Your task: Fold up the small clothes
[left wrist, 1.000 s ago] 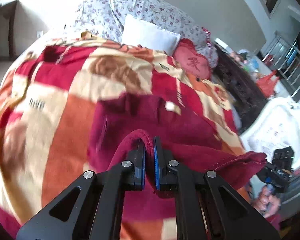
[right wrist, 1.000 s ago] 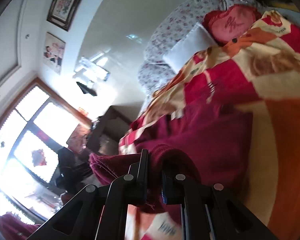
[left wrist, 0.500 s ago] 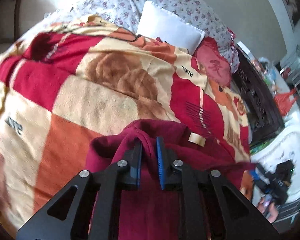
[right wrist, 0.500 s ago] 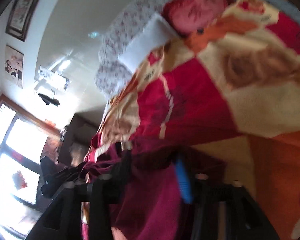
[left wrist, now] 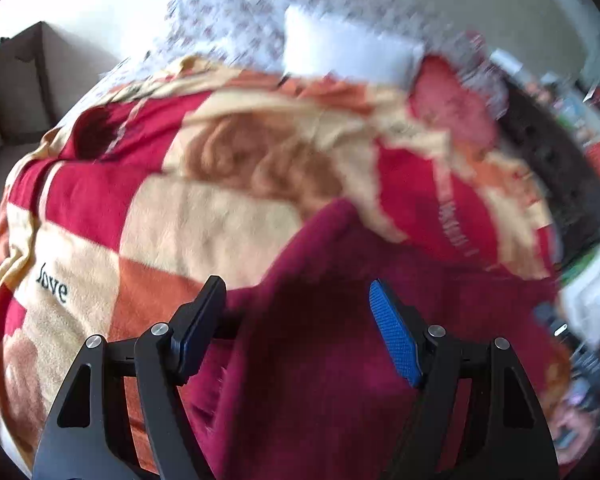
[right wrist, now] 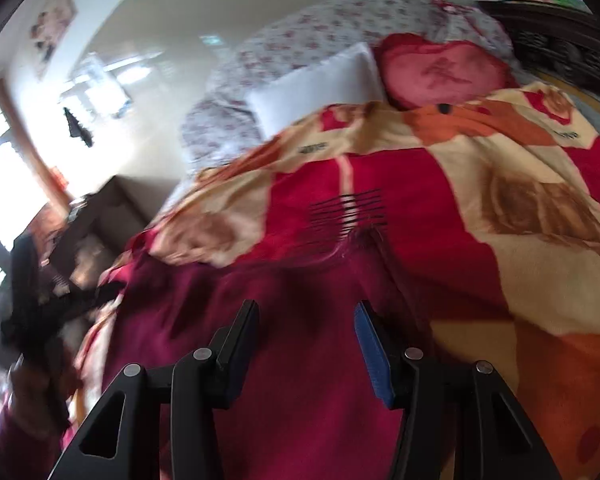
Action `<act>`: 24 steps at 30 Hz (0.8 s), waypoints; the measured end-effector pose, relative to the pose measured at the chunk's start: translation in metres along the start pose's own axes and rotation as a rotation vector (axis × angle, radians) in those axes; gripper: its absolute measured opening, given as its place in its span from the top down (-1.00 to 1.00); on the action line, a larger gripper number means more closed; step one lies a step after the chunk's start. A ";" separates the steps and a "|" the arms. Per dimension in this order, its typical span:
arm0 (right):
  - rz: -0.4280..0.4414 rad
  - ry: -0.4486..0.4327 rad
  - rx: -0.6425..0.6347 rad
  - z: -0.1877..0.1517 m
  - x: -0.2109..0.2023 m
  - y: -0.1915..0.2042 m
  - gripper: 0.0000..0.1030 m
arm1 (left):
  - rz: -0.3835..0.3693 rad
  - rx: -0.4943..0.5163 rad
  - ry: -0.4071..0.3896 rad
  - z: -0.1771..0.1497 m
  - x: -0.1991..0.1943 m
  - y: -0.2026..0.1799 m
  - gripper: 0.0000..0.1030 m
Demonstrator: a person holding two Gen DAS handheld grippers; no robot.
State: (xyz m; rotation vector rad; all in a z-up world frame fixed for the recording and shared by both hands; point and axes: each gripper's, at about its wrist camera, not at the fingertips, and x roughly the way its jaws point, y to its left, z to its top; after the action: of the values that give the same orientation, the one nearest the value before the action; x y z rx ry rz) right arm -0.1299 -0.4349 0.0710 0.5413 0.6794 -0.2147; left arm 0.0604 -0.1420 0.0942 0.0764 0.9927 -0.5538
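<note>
A dark red garment (left wrist: 340, 340) lies on a red, cream and orange blanket (left wrist: 188, 216) on a bed. My left gripper (left wrist: 298, 292) is open just above the garment's left part, holding nothing. The garment also shows in the right wrist view (right wrist: 300, 380). My right gripper (right wrist: 306, 312) is open over it, empty. The left gripper shows at the left edge of the right wrist view (right wrist: 40, 304), blurred. Both views are motion-blurred.
A white pillow (right wrist: 316, 88), a red heart cushion (right wrist: 440, 68) and a floral quilt (right wrist: 340, 24) lie at the head of the bed. Dark wooden furniture (left wrist: 556, 168) stands at the right. A brown cabinet (left wrist: 16, 80) stands at the far left.
Both grippers were shut on the garment's edge a second ago. They carried it forward over itself, then opened and let it go. The garment now lies on the blanket.
</note>
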 end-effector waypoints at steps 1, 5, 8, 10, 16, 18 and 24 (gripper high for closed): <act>-0.023 0.018 0.011 0.002 0.009 -0.004 0.05 | 0.026 0.002 0.020 -0.001 0.014 0.002 -0.45; -0.077 0.055 0.021 0.010 0.037 -0.019 0.06 | 0.056 0.005 0.036 -0.005 0.036 0.007 -0.45; -0.060 0.052 0.032 0.013 0.030 -0.021 0.06 | 0.068 0.013 0.024 -0.006 0.030 0.005 -0.45; -0.080 0.035 0.003 0.012 0.016 -0.014 0.06 | 0.079 0.025 -0.004 -0.010 0.018 0.003 -0.45; -0.031 0.010 -0.024 -0.007 -0.029 0.010 0.06 | 0.099 0.038 -0.042 -0.019 -0.013 -0.003 -0.45; -0.018 0.029 -0.035 -0.015 -0.035 0.017 0.06 | 0.097 0.036 -0.049 -0.023 -0.022 -0.004 -0.45; 0.013 0.097 -0.055 -0.044 -0.038 0.040 0.06 | 0.057 -0.002 -0.040 -0.042 -0.041 -0.001 -0.45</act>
State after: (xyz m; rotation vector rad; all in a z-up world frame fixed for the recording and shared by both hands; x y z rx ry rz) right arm -0.1681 -0.3772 0.0834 0.5059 0.7742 -0.1583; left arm 0.0100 -0.1136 0.1039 0.0913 0.9495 -0.5007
